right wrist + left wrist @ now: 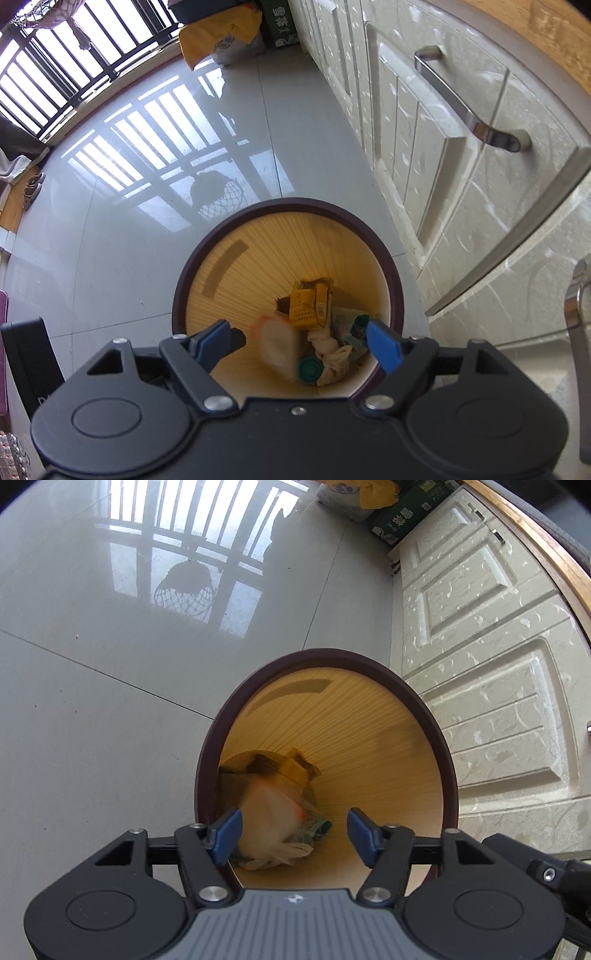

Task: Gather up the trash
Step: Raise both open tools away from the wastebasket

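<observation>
Your right gripper (301, 341) hangs over the trash bin (192, 266), jaws spread wide with nothing between them. Inside the bin you see a yellow carton (306, 306), a crumpled white cloth (330, 354), a green cap (309, 370) and a blurred pale item (275, 341). White cabinets (461, 177) stand just beside the bin on the glossy floor (110, 240).

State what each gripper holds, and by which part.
Nothing: left gripper and right gripper are open above the bin.
</observation>
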Available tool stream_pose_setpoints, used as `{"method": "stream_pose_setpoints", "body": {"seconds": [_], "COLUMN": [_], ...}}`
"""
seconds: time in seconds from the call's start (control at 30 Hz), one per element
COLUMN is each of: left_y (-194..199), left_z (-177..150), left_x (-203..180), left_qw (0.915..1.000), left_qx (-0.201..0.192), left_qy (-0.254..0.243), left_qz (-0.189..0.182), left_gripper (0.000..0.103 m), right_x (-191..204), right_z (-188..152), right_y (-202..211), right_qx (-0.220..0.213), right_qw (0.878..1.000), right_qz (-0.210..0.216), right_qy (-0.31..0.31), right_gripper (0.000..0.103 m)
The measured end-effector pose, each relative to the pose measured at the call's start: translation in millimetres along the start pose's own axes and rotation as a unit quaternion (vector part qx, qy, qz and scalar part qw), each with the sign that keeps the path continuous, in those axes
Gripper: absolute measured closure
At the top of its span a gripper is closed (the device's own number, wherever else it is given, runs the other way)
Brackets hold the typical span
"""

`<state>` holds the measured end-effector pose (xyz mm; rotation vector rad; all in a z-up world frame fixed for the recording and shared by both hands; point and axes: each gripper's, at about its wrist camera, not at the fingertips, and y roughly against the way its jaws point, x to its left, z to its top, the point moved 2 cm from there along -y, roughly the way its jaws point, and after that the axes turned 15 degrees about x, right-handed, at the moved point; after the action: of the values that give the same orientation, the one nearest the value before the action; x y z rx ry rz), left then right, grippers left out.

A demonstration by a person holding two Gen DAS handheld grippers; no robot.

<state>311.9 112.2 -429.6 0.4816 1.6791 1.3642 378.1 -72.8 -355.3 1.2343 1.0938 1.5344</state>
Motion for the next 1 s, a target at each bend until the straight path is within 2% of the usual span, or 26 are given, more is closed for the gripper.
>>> {"method": "stream_pose_setpoints", "body": {"seconds": [0.2, 0.3, 0.6, 0.7, 1.0], "left_y": [5, 11, 35, 45, 83], "left_z": [-2, -5, -12, -16, -25], "left_x": [-5, -8, -11, -11, -11], "left_qw": [0.9991, 0.9978, 0.9937, 0.9915, 0.9849], "left_qx": [0.017, 0.020, 0.029, 0.030, 0.009], "left_qy": [-0.033, -0.053, -0.089, -0.103, -0.140], "left_qz": [0.021, 0.036, 0.062, 0.073, 0.101], "left_gripper": [0.031, 0.024, 0.013, 0.006, 0.003], "right_x": [-1, -2, -3, -2, -2], "right_z": [-6, -9, -17, -21, -35], "right_y": [2, 4, 18, 26, 51], "right_qx": [0.009, 0.011, 0.001, -0.005, -0.024], "right_qw": [1.000, 1.000, 1.000, 1.000, 0.999], "right_qz": [-0.006, -0.007, -0.010, -0.012, -0.024], "right_qy": [-0.001, -0.002, -0.006, -0.006, -0.007], "right_gripper": [0.021, 0.021, 0.020, 0.019, 0.015]}}
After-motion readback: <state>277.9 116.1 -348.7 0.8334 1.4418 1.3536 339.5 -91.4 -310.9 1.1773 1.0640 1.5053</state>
